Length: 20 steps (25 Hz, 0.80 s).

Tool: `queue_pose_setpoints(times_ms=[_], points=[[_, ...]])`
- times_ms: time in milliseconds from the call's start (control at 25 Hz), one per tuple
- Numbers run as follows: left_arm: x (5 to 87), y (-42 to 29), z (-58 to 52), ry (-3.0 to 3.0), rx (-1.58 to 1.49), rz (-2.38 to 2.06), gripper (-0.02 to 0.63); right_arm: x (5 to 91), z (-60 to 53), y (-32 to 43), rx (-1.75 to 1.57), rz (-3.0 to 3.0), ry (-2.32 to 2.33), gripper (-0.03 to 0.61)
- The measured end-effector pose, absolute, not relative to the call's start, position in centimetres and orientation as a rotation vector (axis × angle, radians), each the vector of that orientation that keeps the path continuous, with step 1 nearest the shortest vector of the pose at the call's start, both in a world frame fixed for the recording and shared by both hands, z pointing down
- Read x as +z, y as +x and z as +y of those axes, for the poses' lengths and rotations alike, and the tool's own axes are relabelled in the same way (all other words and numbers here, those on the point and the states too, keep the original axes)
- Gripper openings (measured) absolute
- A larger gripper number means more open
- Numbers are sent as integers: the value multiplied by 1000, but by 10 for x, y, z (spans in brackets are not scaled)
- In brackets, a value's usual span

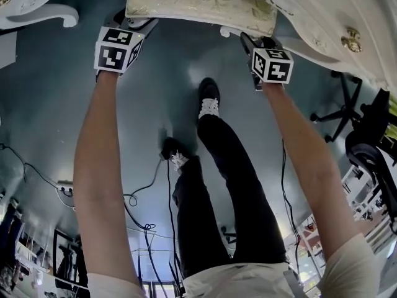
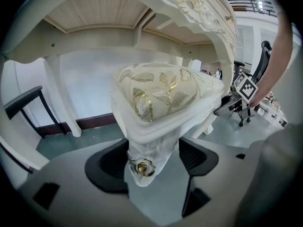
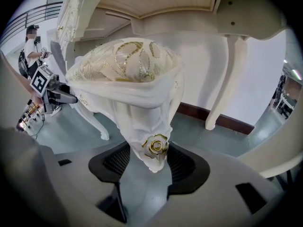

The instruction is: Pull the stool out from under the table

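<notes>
A white carved stool [image 1: 198, 2] with a gold-leaf cushion stands partly under the white ornate table [image 1: 322, 17]. My left gripper [image 1: 133, 22] is at the stool's near left corner and my right gripper [image 1: 251, 42] at its near right corner. In the left gripper view the jaws [image 2: 151, 162] flank the stool's corner leg [image 2: 142, 167], which bears a gold rose, and are shut on it. In the right gripper view the gripper [image 3: 149, 167] is shut on the other rose-topped corner leg [image 3: 155, 148], both black pads against it. The cushion [image 3: 128, 65] fills the view above.
The table's legs [image 3: 227, 79] [image 2: 59, 93] stand behind the stool by a white wall. A black office chair [image 1: 347, 110] is to the right. Cables [image 1: 146, 210] trail across the grey floor near the person's shoes [image 1: 209, 98]. Another black chair [image 2: 23, 100] stands left.
</notes>
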State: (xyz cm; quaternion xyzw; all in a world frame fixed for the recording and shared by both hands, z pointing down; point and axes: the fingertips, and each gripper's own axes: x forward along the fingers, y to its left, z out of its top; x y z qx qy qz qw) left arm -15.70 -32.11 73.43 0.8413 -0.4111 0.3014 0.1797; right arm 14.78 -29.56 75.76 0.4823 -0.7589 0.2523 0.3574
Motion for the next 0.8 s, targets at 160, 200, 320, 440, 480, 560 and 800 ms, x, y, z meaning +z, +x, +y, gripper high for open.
queue_pose_setpoints(times_ms=[160, 200, 320, 440, 480, 560, 800], points=[[735, -155, -308, 2375, 856, -1156, 344, 759, -282, 150, 668, -1948, 1238, 275], [735, -155, -304, 2376, 856, -1154, 344, 759, -278, 150, 672, -1947, 1238, 275], [736, -156, -286, 2377, 853, -1150, 344, 762, -259, 150, 686, -1940, 1233, 275], [737, -156, -269, 2379, 835, -1157, 342, 763, -243, 150, 686, -1935, 1225, 273], [736, -157, -266, 2379, 830, -1160, 342, 762, -241, 150, 683, -1934, 1226, 273], [734, -158, -259, 2378, 829, -1163, 342, 760, -235, 149, 680, -1930, 1228, 273], [735, -157, -231, 2377, 840, -1148, 341, 762, -202, 150, 697, -1916, 1229, 273]])
